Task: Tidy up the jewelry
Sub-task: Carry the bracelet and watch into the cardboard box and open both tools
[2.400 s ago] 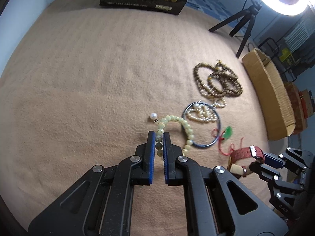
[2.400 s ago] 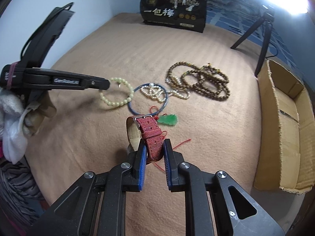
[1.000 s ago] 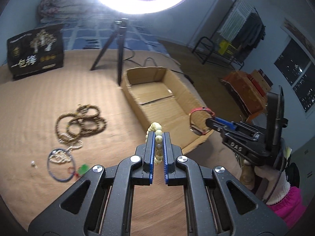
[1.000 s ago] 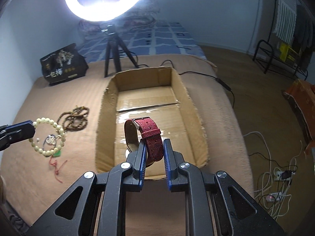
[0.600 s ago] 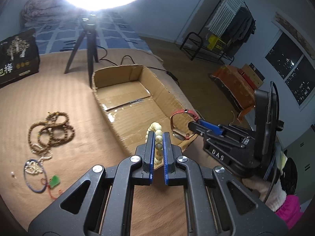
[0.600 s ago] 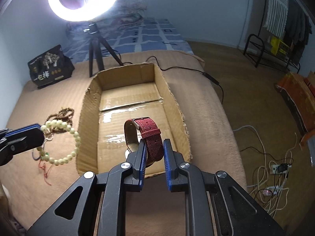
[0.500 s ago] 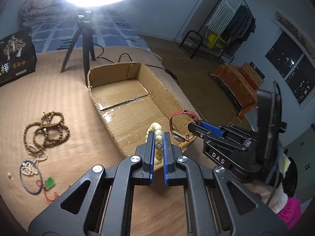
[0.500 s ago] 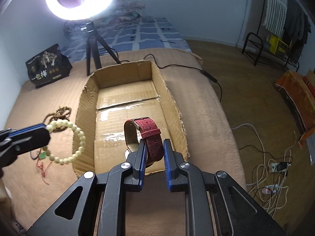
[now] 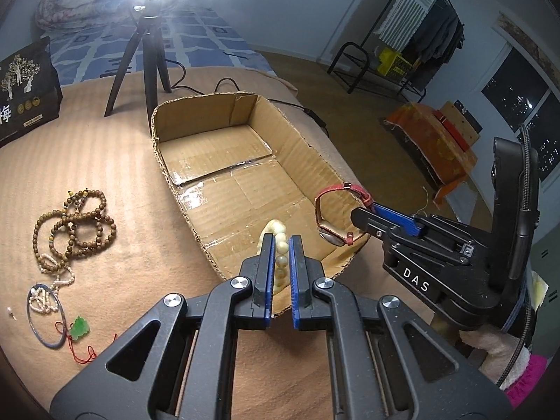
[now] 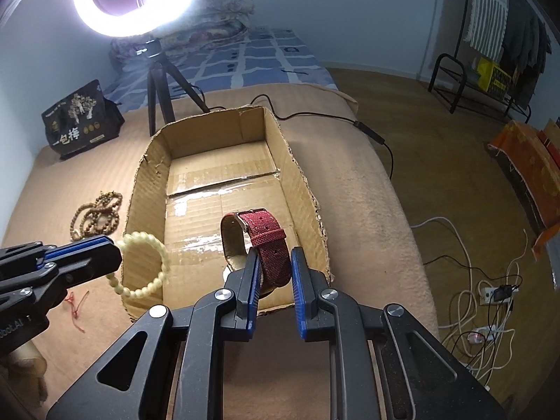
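My left gripper (image 9: 281,241) is shut on a pale bead bracelet (image 9: 274,227). In the right wrist view that bracelet (image 10: 167,262) hangs from the left gripper (image 10: 119,252) above the near left corner of the open cardboard box (image 10: 147,161). My right gripper (image 10: 274,255) is shut on the strap of a red watch (image 10: 266,234), held over the near end of the box. The left wrist view shows the watch (image 9: 341,187) looping up from the right gripper (image 9: 357,215), above the box's (image 9: 280,133) near right wall. The box floor is bare.
On the tan blanket left of the box lie brown bead strands (image 9: 73,224), a blue bangle with pearls (image 9: 43,311) and a green pendant on red cord (image 9: 78,327). A black bag (image 9: 24,84) and a ring-light tripod (image 9: 147,45) stand behind. Cables (image 10: 490,297) trail on the floor.
My left gripper has carried the bracelet rightwards and down from over the blanket to the box's near left corner. The right gripper has held the watch almost still over the box.
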The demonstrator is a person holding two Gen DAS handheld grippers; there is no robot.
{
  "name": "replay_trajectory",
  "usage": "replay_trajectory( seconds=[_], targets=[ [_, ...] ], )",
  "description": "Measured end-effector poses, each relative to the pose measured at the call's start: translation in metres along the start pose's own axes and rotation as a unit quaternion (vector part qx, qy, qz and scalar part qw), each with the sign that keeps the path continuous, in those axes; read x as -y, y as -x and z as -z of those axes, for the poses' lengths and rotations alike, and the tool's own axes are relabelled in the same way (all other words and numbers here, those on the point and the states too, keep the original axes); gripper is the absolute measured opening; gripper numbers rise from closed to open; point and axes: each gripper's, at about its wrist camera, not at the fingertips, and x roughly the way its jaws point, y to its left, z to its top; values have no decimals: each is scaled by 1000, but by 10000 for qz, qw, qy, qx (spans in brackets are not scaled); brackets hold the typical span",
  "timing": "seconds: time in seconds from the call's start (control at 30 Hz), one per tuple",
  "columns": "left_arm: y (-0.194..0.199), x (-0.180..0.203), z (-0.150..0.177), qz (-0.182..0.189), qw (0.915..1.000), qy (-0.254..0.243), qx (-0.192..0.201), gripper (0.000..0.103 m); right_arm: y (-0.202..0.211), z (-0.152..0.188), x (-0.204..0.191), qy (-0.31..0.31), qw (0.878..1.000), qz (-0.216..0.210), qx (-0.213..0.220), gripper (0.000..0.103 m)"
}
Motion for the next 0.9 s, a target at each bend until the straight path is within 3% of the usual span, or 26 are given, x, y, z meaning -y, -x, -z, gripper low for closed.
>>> replay_trajectory(
  seconds=[0.07,0.1,0.2,0.57,0.67,0.77,0.9],
  targets=[
    [1,-1,-1,-50,10000,-10,22,5,0,0,-1,4,10000,7,-12,20],
    [1,-1,-1,-72,10000,-21,14,7,1,0,0,-4,10000,31,4,28],
    [2,-2,0,-170,9998,-45,42,21,5,-1,0,-32,9999,82,114,41],
    [15,-10,2,-330,9994,-35,107,21,10,-2,-2,-52,9998,132,167,42],
    [20,-13,3,-399,9991,-56,146,21,14,-2,-5,-52,9997,127,219,47],
    [26,-16,5,-437,9989,-86,167,31,18,-3,-9,-36,9995,108,289,51],
    [35,-23,6,-547,9982,-132,217,32,22,-4,-17,-8,9995,39,329,55]
  ],
)
